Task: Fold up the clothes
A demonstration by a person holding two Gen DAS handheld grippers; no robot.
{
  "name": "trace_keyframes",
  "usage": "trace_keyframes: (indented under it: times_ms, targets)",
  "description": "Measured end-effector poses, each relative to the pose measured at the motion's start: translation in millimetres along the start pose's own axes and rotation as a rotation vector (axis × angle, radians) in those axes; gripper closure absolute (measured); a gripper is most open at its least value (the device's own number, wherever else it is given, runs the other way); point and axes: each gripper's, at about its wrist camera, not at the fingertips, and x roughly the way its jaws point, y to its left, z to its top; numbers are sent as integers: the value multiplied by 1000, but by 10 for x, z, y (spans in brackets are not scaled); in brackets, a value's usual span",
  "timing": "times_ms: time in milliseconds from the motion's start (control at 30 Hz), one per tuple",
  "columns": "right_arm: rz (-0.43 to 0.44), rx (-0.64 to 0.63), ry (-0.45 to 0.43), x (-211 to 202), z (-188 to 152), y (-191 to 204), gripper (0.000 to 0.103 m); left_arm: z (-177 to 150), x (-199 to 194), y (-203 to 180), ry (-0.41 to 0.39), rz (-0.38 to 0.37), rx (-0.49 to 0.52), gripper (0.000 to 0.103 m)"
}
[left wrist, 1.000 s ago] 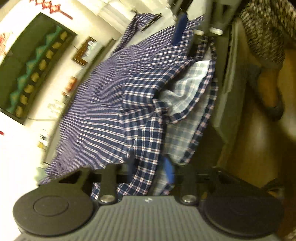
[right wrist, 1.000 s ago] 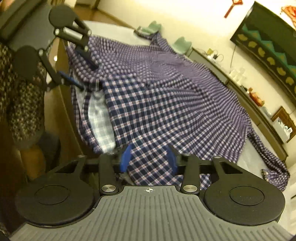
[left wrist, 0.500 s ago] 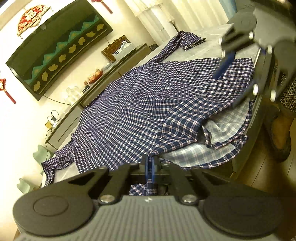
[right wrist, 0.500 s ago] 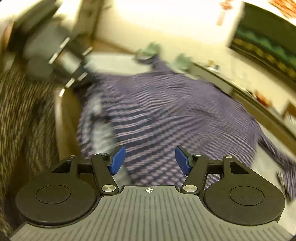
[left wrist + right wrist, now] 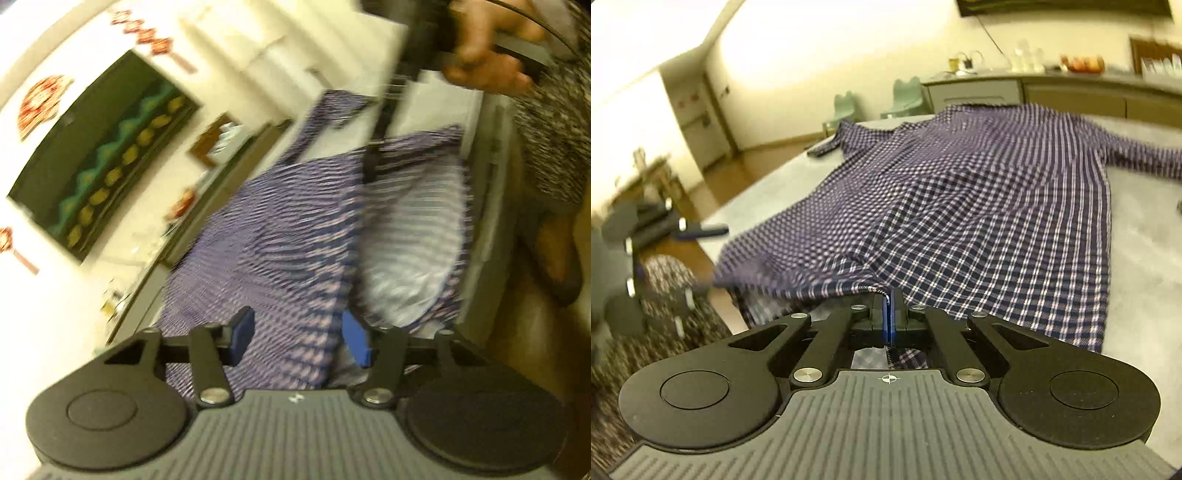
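Note:
A navy and white plaid shirt [image 5: 979, 206] lies spread on the grey table [image 5: 1145, 266], with its pale lining turned up at the near hem [image 5: 413, 236]. My right gripper [image 5: 888, 317] is shut on that near hem, and a bit of fabric shows under the jaws. In the blurred left wrist view, my left gripper [image 5: 299, 338] has its jaws opening. The shirt [image 5: 288, 236] lies beyond the gap and the blue pads [image 5: 242, 330] do not press on it. The left gripper [image 5: 665, 229] also shows blurred at the table's left edge.
A person's hand [image 5: 484, 62] holds the right gripper over the shirt's far hem, with a patterned garment [image 5: 554, 122] beside the table edge. A counter [image 5: 1052, 85] with bottles runs along the wall behind. Two green chairs [image 5: 908, 96] stand at the table's far end. Wooden floor lies to the left.
The left jaws, shut on the shirt's edge half a second ago, now stand apart and the view has tilted. The right jaws, open then, have shut on the hem.

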Motion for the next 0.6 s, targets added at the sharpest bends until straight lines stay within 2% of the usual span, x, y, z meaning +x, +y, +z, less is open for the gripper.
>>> trace_keyframes:
  times_ms: [67,100,133,167,233,300,367,400,467,500,533,600]
  targets:
    - [26,38,-5,-22,17,-53,103,15,167,-127,28,-14,32,51]
    - [35,44,-12,-62,14,-72,103,9,264,-152,57,-2,36,72]
    - [44,47,-19,-104,9,-89,103,3,362,-177,86,10,40,99]
    - [52,51,-27,-146,5,-106,103,1,396,-146,107,13,19,102]
    - [78,24,-26,-231,-42,-18,103,4,180,24,76,-26,-60,102]
    - [97,-52,9,-362,-185,78,103,-40,-36,104,65,-92,-70,102]
    - [56,-136,88,-308,-316,162,103,-94,-170,127,73,-173,-56,99]
    - [27,-174,131,-240,-370,209,103,-122,-170,111,77,-196,-38,93]
    - [7,-225,202,-150,-387,239,92,-170,-159,100,74,-192,-4,79]
    - [12,-242,223,-142,-373,243,83,-190,-156,139,73,-186,-12,67]
    - [17,-260,243,-134,-359,246,73,-211,-163,250,63,-175,-51,62]
    - [49,-264,185,-284,-227,188,59,-261,-185,537,31,-151,-148,57]
